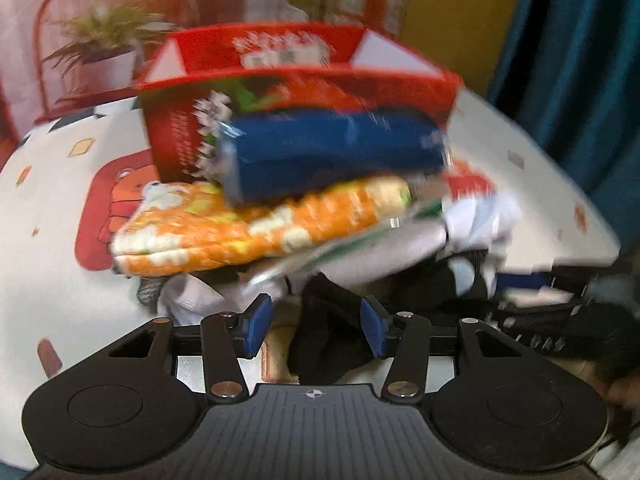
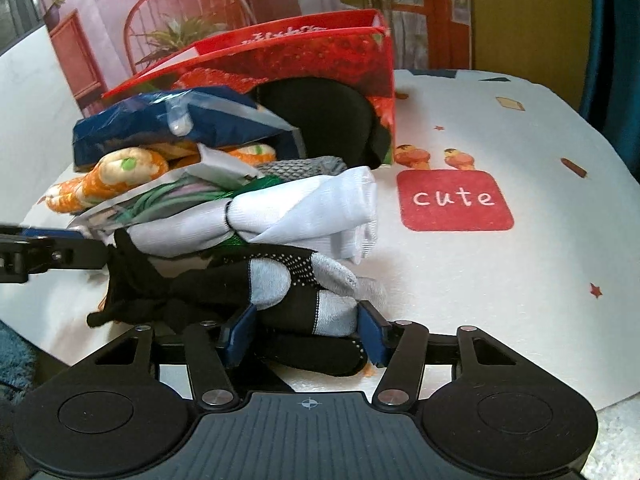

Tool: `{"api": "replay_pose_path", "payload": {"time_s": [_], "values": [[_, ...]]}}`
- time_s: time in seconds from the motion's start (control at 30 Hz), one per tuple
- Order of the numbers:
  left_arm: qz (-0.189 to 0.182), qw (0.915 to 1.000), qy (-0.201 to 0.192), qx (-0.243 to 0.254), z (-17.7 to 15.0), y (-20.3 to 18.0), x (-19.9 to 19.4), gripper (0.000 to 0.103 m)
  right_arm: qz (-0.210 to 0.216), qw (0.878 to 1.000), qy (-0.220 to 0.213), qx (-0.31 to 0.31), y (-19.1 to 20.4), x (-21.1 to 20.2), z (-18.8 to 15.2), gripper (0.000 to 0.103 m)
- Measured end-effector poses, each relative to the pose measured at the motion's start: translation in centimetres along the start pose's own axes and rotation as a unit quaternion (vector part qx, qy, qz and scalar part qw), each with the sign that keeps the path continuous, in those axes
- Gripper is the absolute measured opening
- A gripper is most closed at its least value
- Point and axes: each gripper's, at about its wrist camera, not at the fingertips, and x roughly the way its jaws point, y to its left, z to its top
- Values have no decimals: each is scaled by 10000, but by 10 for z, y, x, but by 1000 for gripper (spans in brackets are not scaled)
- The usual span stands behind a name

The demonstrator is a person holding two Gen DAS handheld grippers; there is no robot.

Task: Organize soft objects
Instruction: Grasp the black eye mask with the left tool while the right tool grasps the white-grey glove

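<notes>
On the desk (image 2: pixel 480 280), before the red box (image 2: pixel 320 60), we found the pile; our right hand-held gripper (image 2: pixel 306 330) clamped a black-and-grey sock (image 2: pixel 304 300), our left hand-held gripper (image 1: pixel 316 326) clamped a black garment (image 1: pixel 324 320)

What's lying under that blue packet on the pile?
The blue packet rests on an orange floral pouch; below come white cloth and black-and-grey socks. The pile's bottom is hidden.
</notes>
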Motion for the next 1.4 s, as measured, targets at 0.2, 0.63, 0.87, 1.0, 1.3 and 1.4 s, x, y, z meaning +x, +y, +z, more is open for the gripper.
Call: {"api": "replay_pose_path", "payload": {"time_s": [0.2, 0.63, 0.87, 1.0, 1.3, 1.4], "values": [[-255, 9989, 226, -306, -3, 12, 16, 47, 67, 9998, 28, -204, 6, 2, -1, 50], [-428, 9967, 112, -688, -29, 23, 25, 49, 38, 10000, -13, -61, 1, 1, 0, 53], [-496, 9965, 14, -672, -34, 19, 26, 39, 62, 10000, -27, 67, -2, 3, 0, 55], [-511, 9972, -26, -551, -35, 16, 22, 23, 184, 9998, -3, 27, 0, 2, -1, 51], [-481, 9981, -134, -373, -34, 5, 19, 13, 510, 9987, 65, 72, 3, 4, -1, 25], [-492, 9979, -175, -375, -35, 6, 17, 12, 557, 9984, 43, 71, 3, 3, 0, 14]]}}
